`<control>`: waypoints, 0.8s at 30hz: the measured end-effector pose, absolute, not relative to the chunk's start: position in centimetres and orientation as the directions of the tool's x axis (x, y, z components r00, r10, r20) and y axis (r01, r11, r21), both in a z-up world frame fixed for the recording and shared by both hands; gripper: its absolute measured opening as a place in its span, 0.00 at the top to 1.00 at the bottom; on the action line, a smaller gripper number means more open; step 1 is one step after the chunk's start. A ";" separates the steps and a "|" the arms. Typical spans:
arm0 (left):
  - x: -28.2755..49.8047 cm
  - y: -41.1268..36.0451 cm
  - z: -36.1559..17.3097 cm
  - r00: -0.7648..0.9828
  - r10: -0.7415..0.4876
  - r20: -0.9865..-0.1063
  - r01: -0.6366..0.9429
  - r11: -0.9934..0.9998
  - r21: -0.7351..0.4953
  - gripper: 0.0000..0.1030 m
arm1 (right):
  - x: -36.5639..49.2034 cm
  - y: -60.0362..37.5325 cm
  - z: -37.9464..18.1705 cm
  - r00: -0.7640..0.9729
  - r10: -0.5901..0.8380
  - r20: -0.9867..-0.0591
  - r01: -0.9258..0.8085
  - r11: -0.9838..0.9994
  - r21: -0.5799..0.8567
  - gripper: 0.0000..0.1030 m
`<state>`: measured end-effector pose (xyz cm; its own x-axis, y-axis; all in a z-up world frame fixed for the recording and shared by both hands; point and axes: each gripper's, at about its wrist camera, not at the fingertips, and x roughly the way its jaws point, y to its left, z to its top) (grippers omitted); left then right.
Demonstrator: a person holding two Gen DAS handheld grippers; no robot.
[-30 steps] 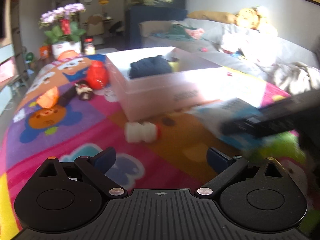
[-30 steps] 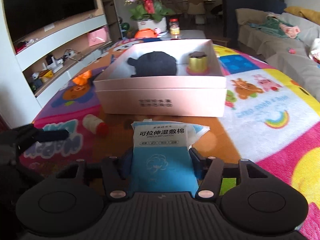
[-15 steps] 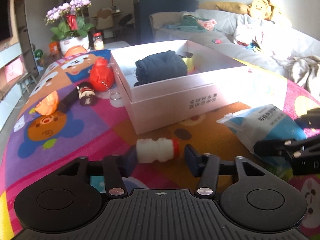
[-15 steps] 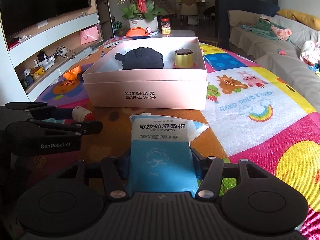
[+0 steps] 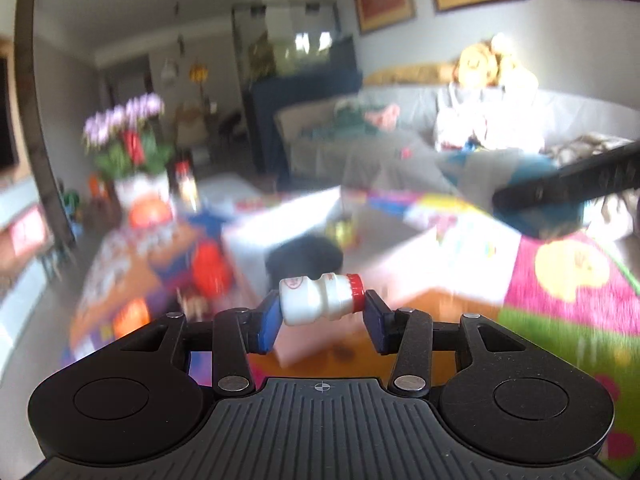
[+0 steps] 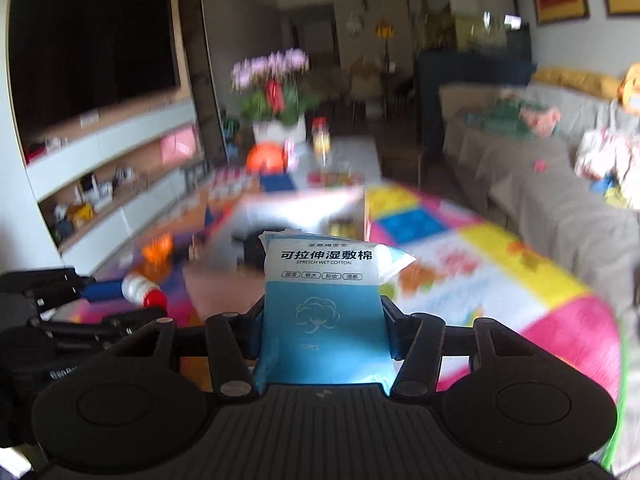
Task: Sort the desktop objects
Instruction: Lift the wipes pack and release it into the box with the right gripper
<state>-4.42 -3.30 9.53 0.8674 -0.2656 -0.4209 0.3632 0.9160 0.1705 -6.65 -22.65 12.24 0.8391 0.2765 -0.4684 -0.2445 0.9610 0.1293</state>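
Two things are off the tabletop at once. One small white bottle (image 5: pixel 320 299) with a red cap lies sideways between the blue pads of the left tongs (image 5: pixel 321 318), pinched end to end, base on one pad and cap on the other, in the air above the colourful cartoon mat (image 5: pixel 560 280). The blue and white pack of wet cotton pads (image 6: pixel 323 312) stands upright in the right tongs (image 6: pixel 322 336), whose jaws are closing on its sides and squeezing it. Behind both lies the open white box (image 6: pixel 304 208), blurred, with a dark bundle (image 5: pixel 304 258) inside. Farther back stand a pot of pink flowers (image 6: pixel 274 92) and a grey sofa (image 6: pixel 540 184).
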 end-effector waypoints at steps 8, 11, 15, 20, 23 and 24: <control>2.5 -8.2 14.1 0.900 -0.328 -0.288 0.382 0.911 0.157 0.34 | -7.3 -24.6 18.5 0.937 0.221 -0.271 -0.190 0.972 0.137 0.48; 2.5 -7.4 13.9 0.905 -0.325 -0.275 0.365 0.924 0.111 0.14 | -7.3 -25.1 18.9 0.944 0.194 -0.266 -0.164 0.978 0.129 0.48; 0.5 -4.4 11.0 0.905 -0.263 -0.334 0.318 0.940 0.123 0.08 | -6.6 -25.4 18.7 0.938 0.195 -0.286 -0.162 0.977 0.135 0.48; -0.8 1.2 6.8 0.870 -0.179 -0.459 0.216 0.976 0.029 0.08 | -1.9 -23.9 18.5 0.894 0.273 -0.355 -0.217 0.957 0.191 0.48; -1.8 4.0 6.2 0.870 -0.160 -0.467 0.169 0.985 -0.024 0.07 | 2.6 -21.9 17.6 0.852 0.288 -0.437 -0.212 0.953 0.215 0.48; -1.9 4.6 6.4 0.872 -0.156 -0.464 0.158 0.987 -0.033 0.06 | 4.1 -21.0 17.1 0.841 0.277 -0.464 -0.198 0.957 0.212 0.48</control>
